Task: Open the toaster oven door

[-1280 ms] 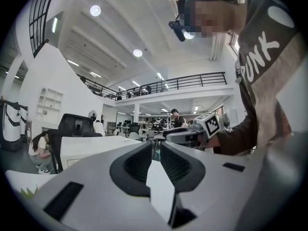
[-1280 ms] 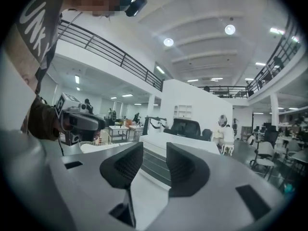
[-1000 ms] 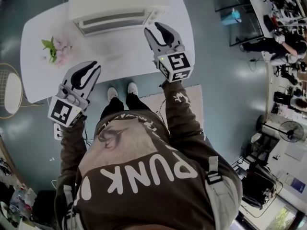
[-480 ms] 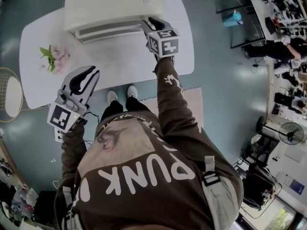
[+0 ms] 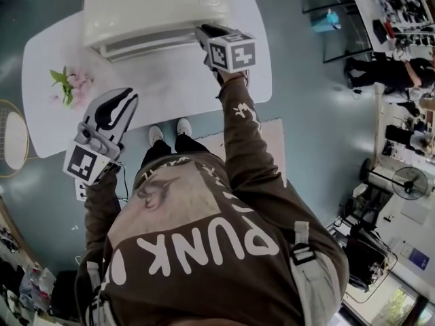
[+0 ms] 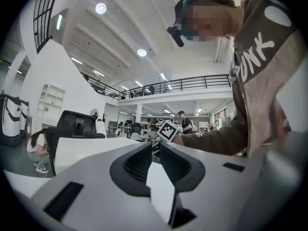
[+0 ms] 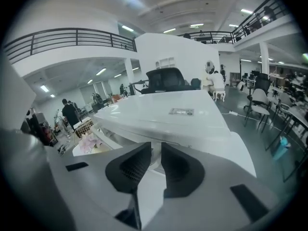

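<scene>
So, toaster oven (image 5: 156,5): white, at the top of the head view, standing on the far part of a white table (image 5: 177,87).
Oven door: on the side facing the person; it looks closed against the body.
Right gripper (image 5: 207,32): arm stretched out, upper middle of the head view, tips at the right end of the oven's front.
Right jaws: in the right gripper view (image 7: 156,148) they are drawn to a narrow gap, clenched on a pale piece of the oven's front, apparently the door handle (image 7: 155,159).
Left gripper (image 5: 122,100): lower left of the head view, at the table's near edge, well apart from the oven.
Left jaws: pressed together at the tips, grasping nothing (image 6: 155,146).
Flowers (image 5: 64,85): pink with green leaves, at the left of the table.
</scene>
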Demonstrator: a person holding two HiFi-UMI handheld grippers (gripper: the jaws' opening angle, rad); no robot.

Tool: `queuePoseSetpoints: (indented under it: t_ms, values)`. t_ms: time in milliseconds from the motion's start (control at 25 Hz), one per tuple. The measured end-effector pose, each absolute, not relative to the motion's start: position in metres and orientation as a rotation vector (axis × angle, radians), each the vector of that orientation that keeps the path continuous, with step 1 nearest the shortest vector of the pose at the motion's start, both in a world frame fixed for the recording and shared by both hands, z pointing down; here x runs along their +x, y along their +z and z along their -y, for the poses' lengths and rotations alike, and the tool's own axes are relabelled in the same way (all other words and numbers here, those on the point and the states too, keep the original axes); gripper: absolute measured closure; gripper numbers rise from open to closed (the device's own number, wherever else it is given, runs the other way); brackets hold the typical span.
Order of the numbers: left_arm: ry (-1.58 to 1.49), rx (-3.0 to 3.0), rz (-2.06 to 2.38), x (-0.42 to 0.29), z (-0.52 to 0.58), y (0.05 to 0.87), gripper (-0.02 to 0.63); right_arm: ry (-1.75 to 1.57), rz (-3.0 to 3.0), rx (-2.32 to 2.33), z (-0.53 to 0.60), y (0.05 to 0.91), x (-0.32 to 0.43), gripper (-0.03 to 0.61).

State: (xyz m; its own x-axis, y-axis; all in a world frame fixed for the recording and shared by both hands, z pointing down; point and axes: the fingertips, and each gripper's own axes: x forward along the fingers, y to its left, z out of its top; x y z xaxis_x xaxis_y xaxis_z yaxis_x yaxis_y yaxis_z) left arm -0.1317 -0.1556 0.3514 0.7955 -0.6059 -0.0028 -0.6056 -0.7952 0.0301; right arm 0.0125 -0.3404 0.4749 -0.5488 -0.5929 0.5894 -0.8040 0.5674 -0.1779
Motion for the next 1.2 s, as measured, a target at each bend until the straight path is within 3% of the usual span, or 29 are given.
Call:
queuePoseSetpoints:
  t_ms: [1200]
  values:
    - [0.005,2.959,1.006,-0.133,0.169,0.348,0.56,0.448,2.305,0.997,0.227,0.532,0.031,0.49]
